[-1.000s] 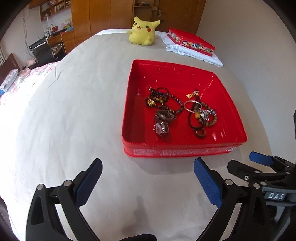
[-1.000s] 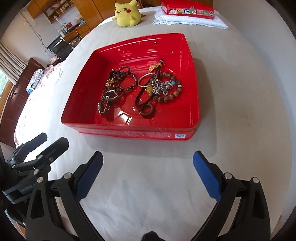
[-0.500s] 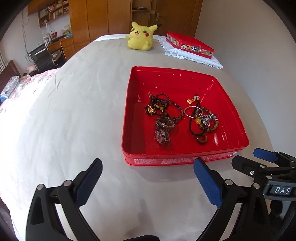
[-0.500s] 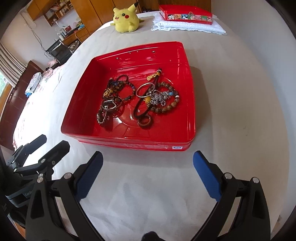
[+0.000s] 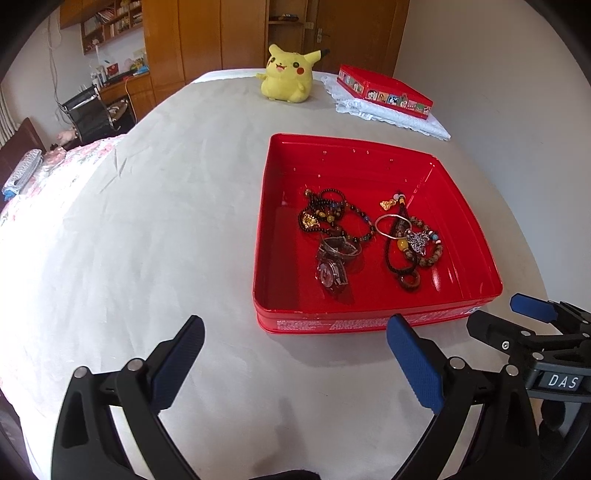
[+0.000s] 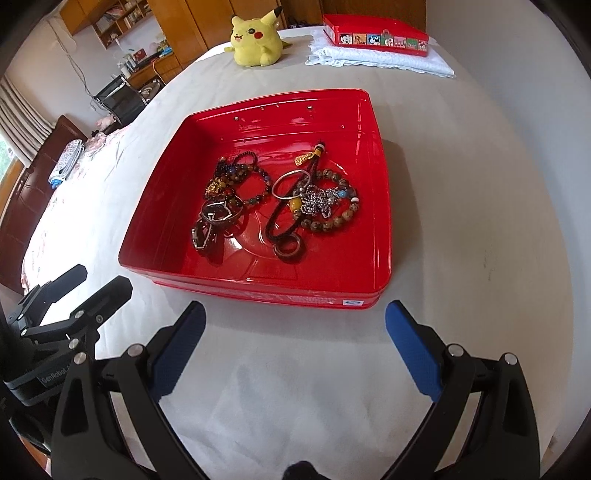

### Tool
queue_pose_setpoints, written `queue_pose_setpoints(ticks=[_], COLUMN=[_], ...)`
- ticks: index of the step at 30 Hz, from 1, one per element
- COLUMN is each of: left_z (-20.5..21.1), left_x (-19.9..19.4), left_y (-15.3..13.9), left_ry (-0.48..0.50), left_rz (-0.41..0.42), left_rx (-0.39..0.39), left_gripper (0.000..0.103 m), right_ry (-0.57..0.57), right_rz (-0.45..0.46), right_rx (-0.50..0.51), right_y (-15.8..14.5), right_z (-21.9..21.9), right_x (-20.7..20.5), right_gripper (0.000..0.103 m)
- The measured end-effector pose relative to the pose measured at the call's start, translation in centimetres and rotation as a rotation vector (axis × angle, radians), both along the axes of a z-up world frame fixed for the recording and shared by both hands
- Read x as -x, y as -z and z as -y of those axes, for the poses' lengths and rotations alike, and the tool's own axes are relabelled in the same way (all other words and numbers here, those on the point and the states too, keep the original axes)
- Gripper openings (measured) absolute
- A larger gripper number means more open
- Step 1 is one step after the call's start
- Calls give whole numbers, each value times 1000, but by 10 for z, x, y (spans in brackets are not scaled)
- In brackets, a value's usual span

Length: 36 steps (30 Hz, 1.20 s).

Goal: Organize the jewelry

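A red tray [image 5: 373, 325] [image 6: 258, 291] lies on a white bed. It holds two heaps of jewelry: dark beaded bracelets with a watch [image 5: 332, 273] [image 6: 207, 236] on the left, and a silver bangle [image 5: 391, 225] [image 6: 291, 184], a brown bead bracelet [image 6: 340, 218] and a cord pendant [image 5: 408, 282] on the right. My left gripper [image 5: 295, 349] is open and empty, just short of the tray's near edge. My right gripper [image 6: 295, 334] is open and empty too, beside it in front of the tray. Each gripper shows in the other's view.
A yellow plush toy [image 5: 288, 74] [image 6: 256, 38] sits at the far end of the bed. A red box with cartoon pictures [image 5: 384, 92] [image 6: 375, 35] rests on a white lace cloth [image 6: 380, 61]. A desk, chair and wooden wardrobes stand beyond on the left.
Both grippers have pulled back and tilted up a little, so the tray sits lower and farther from the fingertips' line. The jewelry has not moved. Both stay open.
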<state>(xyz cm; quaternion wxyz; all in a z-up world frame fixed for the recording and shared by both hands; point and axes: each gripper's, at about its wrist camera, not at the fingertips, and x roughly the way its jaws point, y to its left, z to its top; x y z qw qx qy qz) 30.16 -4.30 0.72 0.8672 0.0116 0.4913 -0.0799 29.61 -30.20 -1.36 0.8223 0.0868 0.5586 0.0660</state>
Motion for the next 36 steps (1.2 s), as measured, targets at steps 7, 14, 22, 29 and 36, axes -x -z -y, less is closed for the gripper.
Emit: queue_pose_setpoints(ticks=[7, 14, 22, 29, 36], left_z=[-1, -1, 0, 0, 0], left_x=[1, 1, 1, 1, 2], left_y=[0, 0, 0, 0, 1], left_ry=[2, 1, 5, 5, 9], left_rz=[-5, -5, -4, -4, -7], left_rx=[-2, -2, -5, -5, -4], left_gripper=[99, 99, 99, 99, 99], right_ry=[-5, -6, -6, -7, -9], right_rz=[4, 2, 4, 4, 5], right_rx=[3, 2, 3, 3, 5], right_y=[-2, -1, 0, 0, 1], right_z=[-2, -2, -2, -1, -2], right_x=[1, 0, 0, 0, 0], right_gripper=[97, 97, 97, 97, 97])
